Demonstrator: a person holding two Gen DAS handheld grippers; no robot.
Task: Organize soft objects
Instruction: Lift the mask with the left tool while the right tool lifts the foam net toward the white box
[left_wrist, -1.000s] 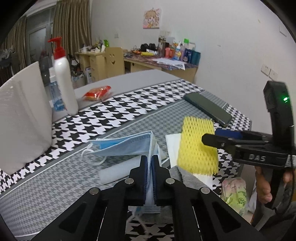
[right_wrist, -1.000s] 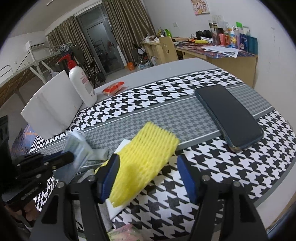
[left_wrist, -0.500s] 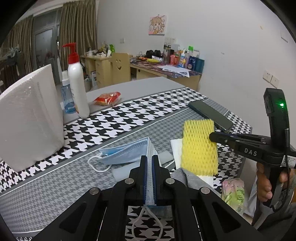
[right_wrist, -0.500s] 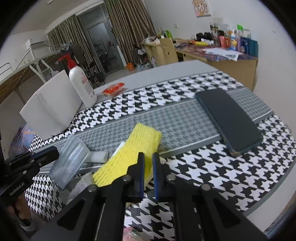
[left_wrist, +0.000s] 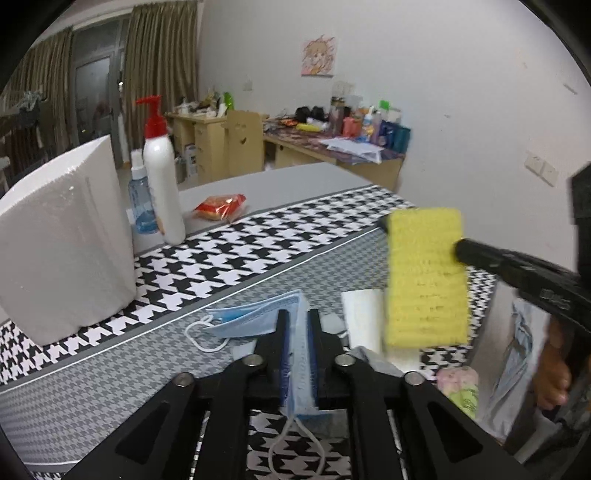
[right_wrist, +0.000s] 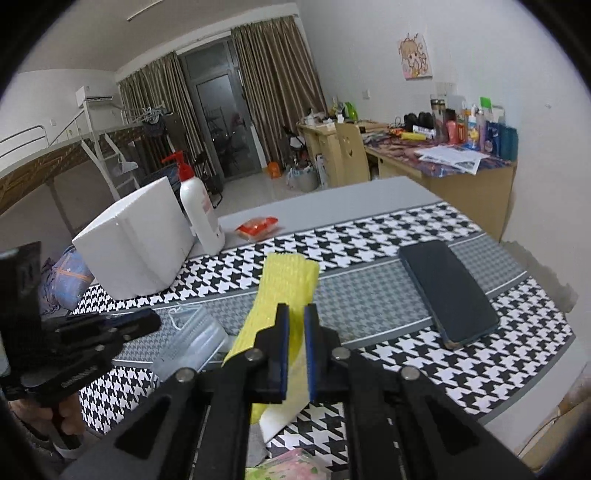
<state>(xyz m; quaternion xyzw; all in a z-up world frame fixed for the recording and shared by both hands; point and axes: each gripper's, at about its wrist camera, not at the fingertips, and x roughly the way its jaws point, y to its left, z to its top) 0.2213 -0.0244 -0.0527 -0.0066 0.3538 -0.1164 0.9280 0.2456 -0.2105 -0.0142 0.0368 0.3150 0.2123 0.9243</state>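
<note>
My right gripper (right_wrist: 295, 347) clenches the yellow foam net (right_wrist: 284, 288), mid-frame above the houndstooth table (right_wrist: 388, 236); my left gripper (left_wrist: 295, 347), jaws just easing apart, has the blue mask (left_wrist: 258, 317) between them; curtains (right_wrist: 273, 92) behind, upper centre

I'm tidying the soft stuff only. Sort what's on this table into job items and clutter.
Job items:
- blue face mask, between the left gripper's jaws
- yellow foam net, pinched by the right gripper
- white foam sheet

Clutter:
- phone
- pump bottle
- white box
- red snack packet
</note>
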